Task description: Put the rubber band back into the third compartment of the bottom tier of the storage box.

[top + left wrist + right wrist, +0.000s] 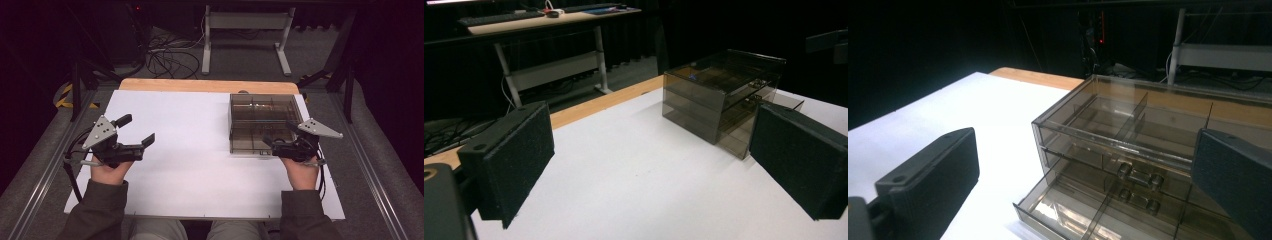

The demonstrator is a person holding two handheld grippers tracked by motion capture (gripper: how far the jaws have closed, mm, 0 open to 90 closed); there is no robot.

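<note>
A smoky transparent drawer box [264,117] stands on the white table top [190,165], at its right back. In the right gripper view its bottom drawer [1083,212] is slid out a little, and I see dividers in it but no contents. My right gripper [280,134] hovers just before the box front, open, with nothing between its wide-spread pads [933,175]. My left gripper [136,130] is held over the left of the table, far from the box [719,95]. It is open too, and its pads [514,160] hold nothing.
A wooden strip [205,85] runs along the table's far edge. Beyond it stand a white desk frame [245,30] and loose cables [165,57] on the floor. Metal rails [372,170] flank the table. Bare white surface lies between the two grippers.
</note>
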